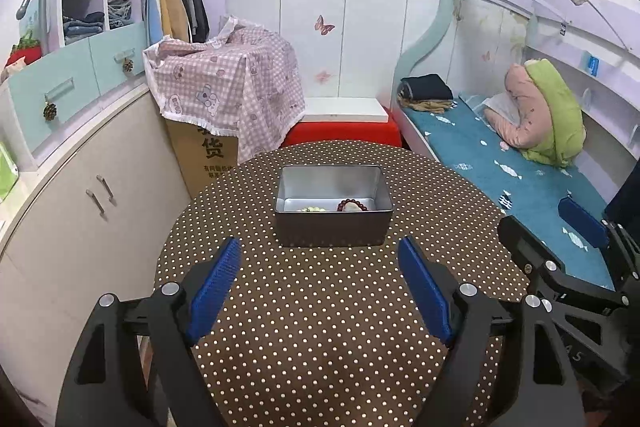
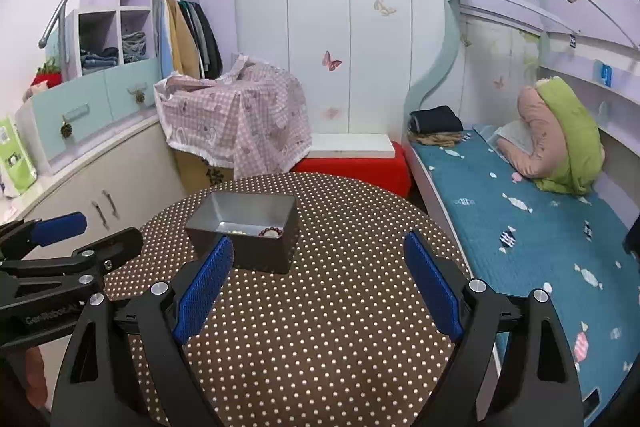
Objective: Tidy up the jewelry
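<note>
An open metal tin (image 1: 333, 227) stands on the round brown polka-dot table (image 1: 320, 327). Inside it lie a dark red bead bracelet (image 1: 352, 205) and a pale bead bracelet (image 1: 314, 209). My left gripper (image 1: 320, 267) is open and empty, just short of the tin's near wall. In the right wrist view the tin (image 2: 260, 251) sits ahead to the left, with the red bracelet (image 2: 272, 231) and pale beads (image 2: 236, 230) inside. My right gripper (image 2: 318, 263) is open and empty, to the right of the tin. The left gripper (image 2: 60, 239) shows at the left edge.
A cardboard box under a pink checked cloth (image 1: 228, 87) and a red stool with a white board (image 1: 344, 131) stand behind the table. A white cabinet (image 1: 80, 195) is on the left. A bed with a blue cover (image 1: 520, 187) is on the right.
</note>
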Motion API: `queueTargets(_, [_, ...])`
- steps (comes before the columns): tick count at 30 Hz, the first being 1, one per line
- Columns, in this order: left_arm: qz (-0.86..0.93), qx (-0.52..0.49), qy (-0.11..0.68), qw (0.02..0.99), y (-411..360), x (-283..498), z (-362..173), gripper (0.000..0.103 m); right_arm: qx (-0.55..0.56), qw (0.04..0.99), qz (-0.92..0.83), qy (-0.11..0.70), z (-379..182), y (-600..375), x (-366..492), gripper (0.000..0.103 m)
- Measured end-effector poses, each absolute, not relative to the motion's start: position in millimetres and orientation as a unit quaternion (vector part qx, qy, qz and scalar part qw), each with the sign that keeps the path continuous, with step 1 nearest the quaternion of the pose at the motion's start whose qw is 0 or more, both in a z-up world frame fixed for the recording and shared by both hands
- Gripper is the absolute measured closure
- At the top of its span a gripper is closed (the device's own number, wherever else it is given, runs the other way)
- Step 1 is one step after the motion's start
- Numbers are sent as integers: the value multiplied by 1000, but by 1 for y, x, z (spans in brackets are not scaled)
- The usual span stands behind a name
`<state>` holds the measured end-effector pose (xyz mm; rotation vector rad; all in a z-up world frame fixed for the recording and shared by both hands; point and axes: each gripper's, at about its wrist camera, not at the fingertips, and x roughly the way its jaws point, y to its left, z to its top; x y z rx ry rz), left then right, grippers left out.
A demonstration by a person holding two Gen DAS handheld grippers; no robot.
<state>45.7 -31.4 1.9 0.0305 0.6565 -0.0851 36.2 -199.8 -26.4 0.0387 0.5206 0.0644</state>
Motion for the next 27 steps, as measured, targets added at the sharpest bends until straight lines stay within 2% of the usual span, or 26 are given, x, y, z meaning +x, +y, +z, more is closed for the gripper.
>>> queueTargets(27, [-48,24,325,944,-35,33,0,25,26,965,30,258,-27,-204,27,19])
